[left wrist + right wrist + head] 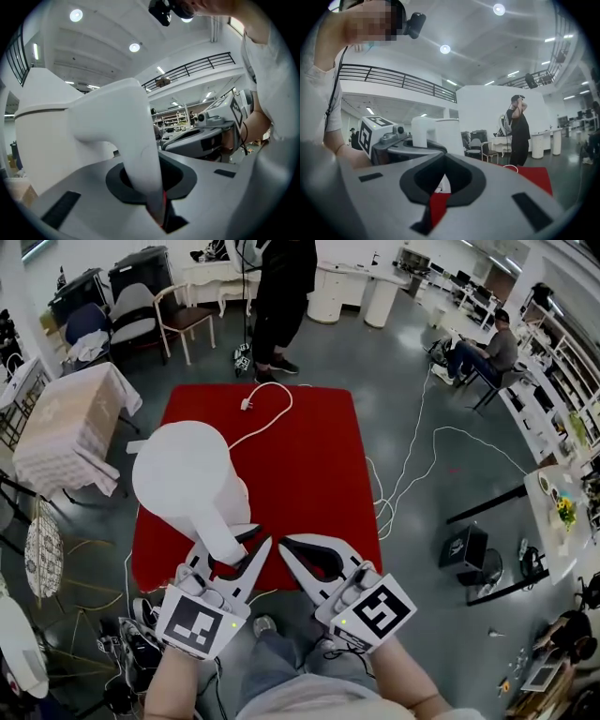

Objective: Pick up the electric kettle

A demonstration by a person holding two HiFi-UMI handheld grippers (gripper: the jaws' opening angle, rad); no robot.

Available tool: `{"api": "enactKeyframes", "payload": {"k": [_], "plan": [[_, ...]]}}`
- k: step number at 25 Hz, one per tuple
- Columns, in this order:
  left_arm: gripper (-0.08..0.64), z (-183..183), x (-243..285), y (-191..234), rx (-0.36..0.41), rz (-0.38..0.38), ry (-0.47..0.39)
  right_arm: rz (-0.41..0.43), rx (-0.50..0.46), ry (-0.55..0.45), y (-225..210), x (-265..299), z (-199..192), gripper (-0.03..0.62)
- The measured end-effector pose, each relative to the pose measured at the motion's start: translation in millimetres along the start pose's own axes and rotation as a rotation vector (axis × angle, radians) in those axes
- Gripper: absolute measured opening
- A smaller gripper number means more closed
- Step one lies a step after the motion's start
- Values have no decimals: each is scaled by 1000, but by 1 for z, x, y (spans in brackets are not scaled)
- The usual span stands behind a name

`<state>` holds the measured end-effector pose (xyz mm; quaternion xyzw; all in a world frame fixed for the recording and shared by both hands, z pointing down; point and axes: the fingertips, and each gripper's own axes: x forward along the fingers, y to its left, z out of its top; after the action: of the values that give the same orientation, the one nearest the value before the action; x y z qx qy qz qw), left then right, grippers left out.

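The left gripper view shows the left gripper [149, 185] with its jaws pinching the curved white handle [136, 140] of the electric kettle [47, 131]. The handle passes down through the dark opening between the two jaws, and the kettle body stands at the left of this view.

In the head view the kettle is a white round body over the left part of the red tablecloth [309, 465], close to the near edge. From these views I cannot tell if its base touches the cloth. A white power cable [272, 413] lies on the cloth beyond the kettle, with its plug [247, 404] near the far edge.

The right gripper [283, 544] is just beside the left one, at its right, and it does not touch the kettle. In the right gripper view its jaws are pressed together at the tips and nothing is between them; only red cloth shows through the slit.

Beyond the table a standing person in dark clothes [281, 296] is on the grey floor [441, 484], and a chair [183, 315] is near this person.
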<state>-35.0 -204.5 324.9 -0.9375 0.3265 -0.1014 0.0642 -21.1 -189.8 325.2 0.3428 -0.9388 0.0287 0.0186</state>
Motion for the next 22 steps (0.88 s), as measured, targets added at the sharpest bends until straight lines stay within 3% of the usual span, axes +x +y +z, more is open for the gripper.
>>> {"api": "enactKeyframes", "payload": {"k": [12,22], "plan": [[46,29,-40,-77,-30,74,-4,79,-31,-37,29,-61,17,6],[46,42,-52,-109,-43,128,-24,125,-63,-61,47,-92,29,6]]}}
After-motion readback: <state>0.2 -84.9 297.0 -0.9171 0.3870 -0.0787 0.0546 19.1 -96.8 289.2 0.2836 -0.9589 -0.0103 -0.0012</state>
